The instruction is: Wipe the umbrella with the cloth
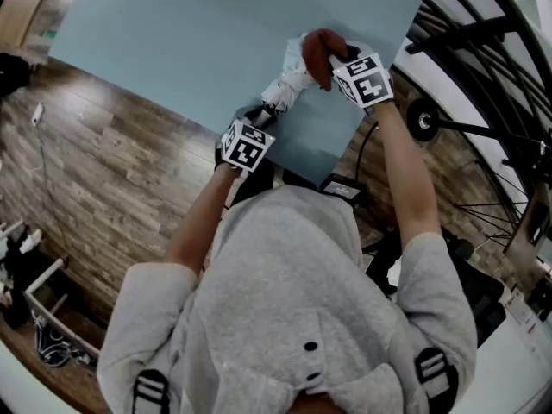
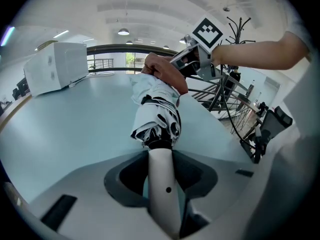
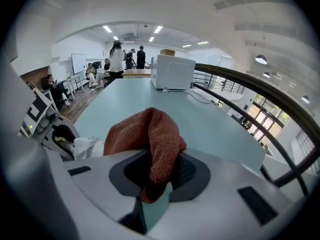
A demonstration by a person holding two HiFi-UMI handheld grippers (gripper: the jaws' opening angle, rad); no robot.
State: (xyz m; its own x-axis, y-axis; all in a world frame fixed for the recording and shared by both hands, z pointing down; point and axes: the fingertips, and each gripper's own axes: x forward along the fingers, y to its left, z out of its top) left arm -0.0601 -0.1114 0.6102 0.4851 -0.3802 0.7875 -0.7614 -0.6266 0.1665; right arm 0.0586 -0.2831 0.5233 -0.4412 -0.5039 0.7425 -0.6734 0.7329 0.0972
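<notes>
Two grippers meet over the near part of the pale blue desk (image 1: 172, 41), and we find the folded umbrella (image 1: 289, 84) stretched between them. The left gripper (image 1: 261, 117) has its jaws closed on the umbrella's pale handle (image 2: 162, 194). In the left gripper view we see that handle standing straight up the gap between the two jaws, with the bunched white and black canopy (image 2: 157, 111) just beyond their tips and pointing away from them. The right gripper (image 1: 338, 63) has its jaws clamped on the reddish-brown cloth (image 1: 321, 52). In the right gripper view we see a fold of the cloth (image 3: 150, 139) pinched in the gap, while the rest swells up and forward over the jaw tips. A patch of the umbrella's white fabric (image 3: 87, 146) shows just to the left of the cloth and below it. From the left gripper view we see the cloth (image 2: 165, 73) lying against the far end of the canopy, on its upper side, with the right gripper (image 2: 187, 64) right behind it. We cannot tell whether the umbrella rests on the desk or hangs just above it. A white box (image 2: 55, 66) stands well apart, farther along the desk
</notes>
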